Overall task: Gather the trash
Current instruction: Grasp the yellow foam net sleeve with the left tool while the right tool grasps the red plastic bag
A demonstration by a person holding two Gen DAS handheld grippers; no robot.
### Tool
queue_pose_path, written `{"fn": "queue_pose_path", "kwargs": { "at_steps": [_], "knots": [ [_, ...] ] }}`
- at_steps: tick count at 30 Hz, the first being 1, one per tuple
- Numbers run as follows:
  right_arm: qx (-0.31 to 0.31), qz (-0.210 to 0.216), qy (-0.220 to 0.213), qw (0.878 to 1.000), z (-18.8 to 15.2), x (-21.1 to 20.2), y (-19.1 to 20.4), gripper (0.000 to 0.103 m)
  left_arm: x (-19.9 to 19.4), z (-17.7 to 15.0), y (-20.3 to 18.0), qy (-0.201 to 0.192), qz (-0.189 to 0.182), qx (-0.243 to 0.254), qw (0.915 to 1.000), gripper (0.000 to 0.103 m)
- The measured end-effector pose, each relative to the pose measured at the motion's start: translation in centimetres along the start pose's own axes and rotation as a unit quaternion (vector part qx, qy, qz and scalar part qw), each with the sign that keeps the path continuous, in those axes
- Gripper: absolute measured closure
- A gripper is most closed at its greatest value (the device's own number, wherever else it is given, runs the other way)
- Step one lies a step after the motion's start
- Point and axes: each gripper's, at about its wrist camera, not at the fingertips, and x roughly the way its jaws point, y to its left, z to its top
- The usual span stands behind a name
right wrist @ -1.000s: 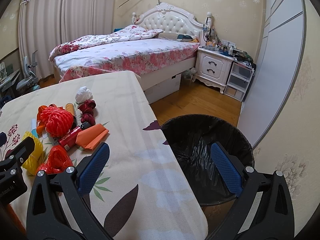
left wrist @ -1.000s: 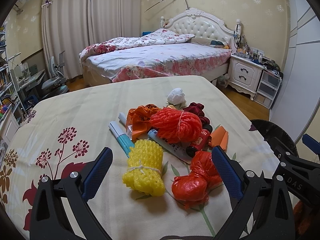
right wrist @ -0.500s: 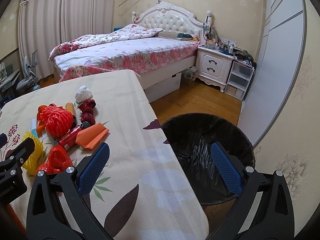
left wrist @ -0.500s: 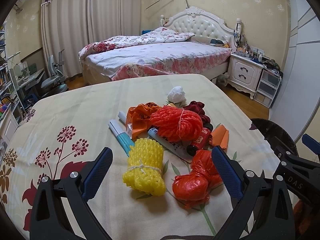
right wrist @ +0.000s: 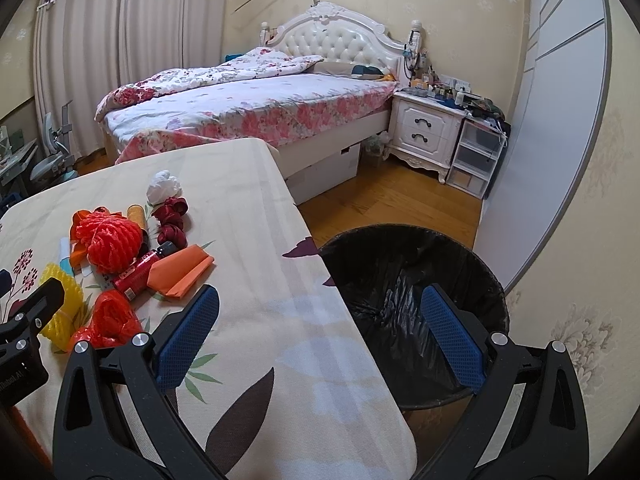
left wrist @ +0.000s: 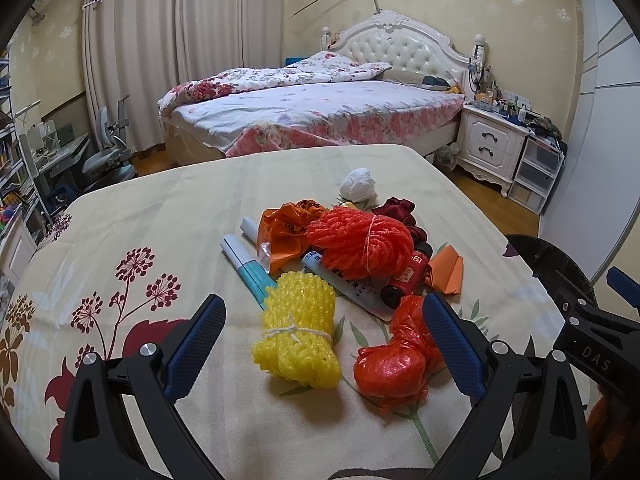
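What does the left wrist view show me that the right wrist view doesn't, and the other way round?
Only the left wrist view shows the blue-and-white tubes clearly. Only the right wrist view shows the inside of the black-lined trash bin beside the table. Both show the yellow foam net, red bag, orange paper and both grippers, left gripper and right gripper, open and empty.

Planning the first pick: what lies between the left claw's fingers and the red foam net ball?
In the left wrist view, the yellow foam net lies between the open left claw and the red foam net ball, directly ahead.
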Motion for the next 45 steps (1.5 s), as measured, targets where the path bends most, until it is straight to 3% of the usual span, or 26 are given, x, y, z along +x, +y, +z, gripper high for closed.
{"fn": "queue_pose_path", "kwargs": {
  "at_steps": [4,8,12,20,25,29,36,45],
  "knots": [
    [-0.001,0.002,-0.001,1.0,-0.3,0.0,0.2,0.005,0.1,-0.3,0.6,0.005,0.003,-0.002,1.0,0.007],
    [-0.004,0.011,0.007,1.0,0.0,-0.5,0.7,0.018,-0.4,-0.6,1.1,0.009,0.006,-0.001,0.9999,0.008],
    [-0.007,0.017,0.012,1.0,-0.1,-0.6,1.1,0.02,-0.4,-0.6,1.7,0.016,0.016,-0.004,0.9997,0.028],
    [-0.006,0.023,0.018,1.0,-0.2,-0.6,1.4,0.02,1.1,-0.5,1.6,0.041,0.014,-0.002,0.9991,0.03],
    [-0.01,0.027,0.024,0.999,-0.2,-0.3,1.7,0.02,2.2,-0.8,1.4,0.067,-0.002,0.003,0.9977,0.05],
    [-0.014,0.029,0.025,0.999,-0.1,-0.2,2.1,0.02,2.4,-1.1,1.3,0.075,-0.007,0.008,0.9971,0.058],
    [-0.022,0.04,0.024,0.999,0.2,-0.9,3.4,0.02,0.8,-0.8,2.3,0.055,-0.01,0.007,0.9984,0.06],
    [-0.047,0.083,0.025,0.995,0.2,-2.0,7.7,0.02,-0.8,-0.7,5.7,0.04,0.024,-0.003,0.9989,0.06]
  ]
}}
